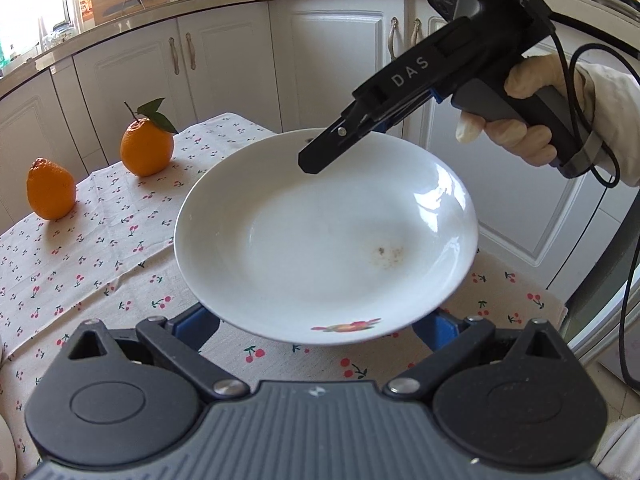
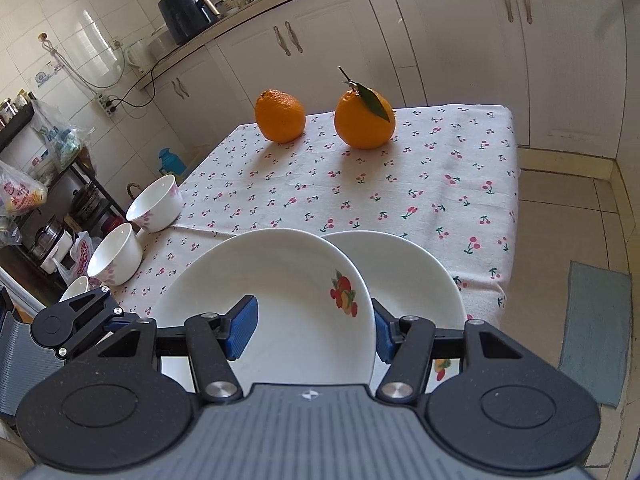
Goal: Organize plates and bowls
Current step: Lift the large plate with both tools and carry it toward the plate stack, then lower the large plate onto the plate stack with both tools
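The plate (image 1: 320, 236), held tilted above the table, is pinched at opposite rims by both grippers' jaws.

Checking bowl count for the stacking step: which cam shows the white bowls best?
Right wrist view. Two flower-print bowls stand at the table's left edge, with the rim of a third behind the other claw. The left wrist view shows none of them: a held plate, two oranges and cabinets fill it.
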Demonstrator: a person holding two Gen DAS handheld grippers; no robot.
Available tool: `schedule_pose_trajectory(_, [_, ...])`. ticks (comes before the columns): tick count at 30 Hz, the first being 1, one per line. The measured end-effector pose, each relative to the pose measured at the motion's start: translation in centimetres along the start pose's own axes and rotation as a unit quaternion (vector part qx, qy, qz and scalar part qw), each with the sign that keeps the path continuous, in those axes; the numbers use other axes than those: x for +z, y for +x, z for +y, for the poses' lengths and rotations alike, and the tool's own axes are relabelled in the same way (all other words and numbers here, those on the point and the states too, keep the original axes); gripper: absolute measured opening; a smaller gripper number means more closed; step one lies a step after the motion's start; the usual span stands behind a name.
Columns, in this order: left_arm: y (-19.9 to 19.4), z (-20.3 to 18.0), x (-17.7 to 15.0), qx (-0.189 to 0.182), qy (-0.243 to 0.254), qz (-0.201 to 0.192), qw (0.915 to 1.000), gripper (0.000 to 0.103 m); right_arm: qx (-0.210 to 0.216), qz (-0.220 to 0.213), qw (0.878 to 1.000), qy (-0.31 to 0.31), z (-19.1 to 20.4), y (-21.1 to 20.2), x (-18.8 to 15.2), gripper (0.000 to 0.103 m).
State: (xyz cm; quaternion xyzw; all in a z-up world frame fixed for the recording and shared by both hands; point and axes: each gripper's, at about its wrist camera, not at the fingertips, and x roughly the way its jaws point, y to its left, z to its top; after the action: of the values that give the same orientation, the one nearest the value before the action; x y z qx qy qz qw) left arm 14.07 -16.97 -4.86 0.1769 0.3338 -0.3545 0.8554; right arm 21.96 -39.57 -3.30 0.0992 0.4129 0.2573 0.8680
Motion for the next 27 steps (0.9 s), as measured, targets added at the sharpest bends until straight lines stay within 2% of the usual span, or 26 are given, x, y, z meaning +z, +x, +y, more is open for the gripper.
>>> schedule_pose_trajectory(27, [2.6,0.3,1.5,-0.012,0.007,0.01,0.9998,0.101,-0.017,-0.002,1.0,0.023,-3.0,-0.1,-0.8,0.064])
